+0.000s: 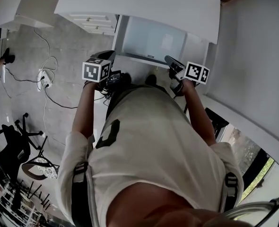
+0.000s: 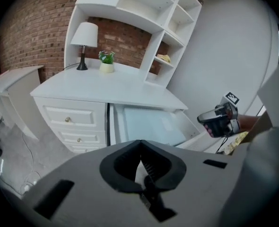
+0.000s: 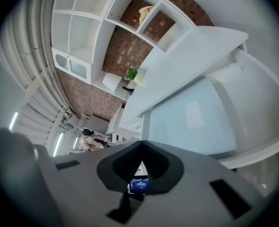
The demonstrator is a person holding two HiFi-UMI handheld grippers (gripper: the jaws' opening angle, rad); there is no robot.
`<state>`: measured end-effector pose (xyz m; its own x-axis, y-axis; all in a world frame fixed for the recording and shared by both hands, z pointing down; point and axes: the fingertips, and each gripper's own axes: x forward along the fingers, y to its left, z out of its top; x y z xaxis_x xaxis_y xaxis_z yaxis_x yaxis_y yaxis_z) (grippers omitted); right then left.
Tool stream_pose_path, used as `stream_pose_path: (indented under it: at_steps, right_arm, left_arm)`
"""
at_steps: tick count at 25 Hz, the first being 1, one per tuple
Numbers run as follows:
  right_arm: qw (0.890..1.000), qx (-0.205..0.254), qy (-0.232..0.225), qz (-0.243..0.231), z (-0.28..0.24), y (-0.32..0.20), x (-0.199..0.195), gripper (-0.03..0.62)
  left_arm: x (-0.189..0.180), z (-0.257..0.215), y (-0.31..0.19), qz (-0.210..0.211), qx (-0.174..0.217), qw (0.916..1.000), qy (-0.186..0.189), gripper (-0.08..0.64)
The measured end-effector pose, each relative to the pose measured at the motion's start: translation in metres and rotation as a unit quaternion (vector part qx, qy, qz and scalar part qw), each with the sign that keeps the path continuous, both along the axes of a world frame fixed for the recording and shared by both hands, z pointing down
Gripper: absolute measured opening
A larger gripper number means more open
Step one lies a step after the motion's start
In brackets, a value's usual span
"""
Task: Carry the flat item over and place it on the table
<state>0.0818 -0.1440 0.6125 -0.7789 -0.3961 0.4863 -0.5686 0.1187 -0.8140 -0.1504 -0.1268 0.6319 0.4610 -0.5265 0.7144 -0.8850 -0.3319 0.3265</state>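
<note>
Arms stretch forward in head view, left tool and right tool side by side, flat panel just ahead of both. Left gripper view: jaws pressed together, panel beyond them under the white surface. Right gripper view: jaws together too.

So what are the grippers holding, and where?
The white-framed pale-blue flat panel, apparently by its near edge: left gripper toward one end, right gripper toward the other.

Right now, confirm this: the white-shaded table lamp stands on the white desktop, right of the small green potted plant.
Wrong side: in the left gripper view the white-shaded table lamp stands on the white desktop, left of the small green potted plant.
</note>
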Motion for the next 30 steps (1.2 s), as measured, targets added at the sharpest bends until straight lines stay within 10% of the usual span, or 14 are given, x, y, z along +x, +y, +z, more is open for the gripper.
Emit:
stream_pose_path:
  at_steps: [8,30]
  right_arm:
    - [0.995,0.062,-0.043,-0.067,-0.059,0.017,-0.072,0.010]
    - [0.977,0.148,-0.111,-0.110,-0.118,0.083,-0.144,0.008]
  left_arm:
    - [-0.040,-0.009,0.021,0.035,0.025,0.9975,-0.056,0.020]
    - [-0.013,-0.061,0.046,0.046,0.090,0.9929,0.063,0.020]
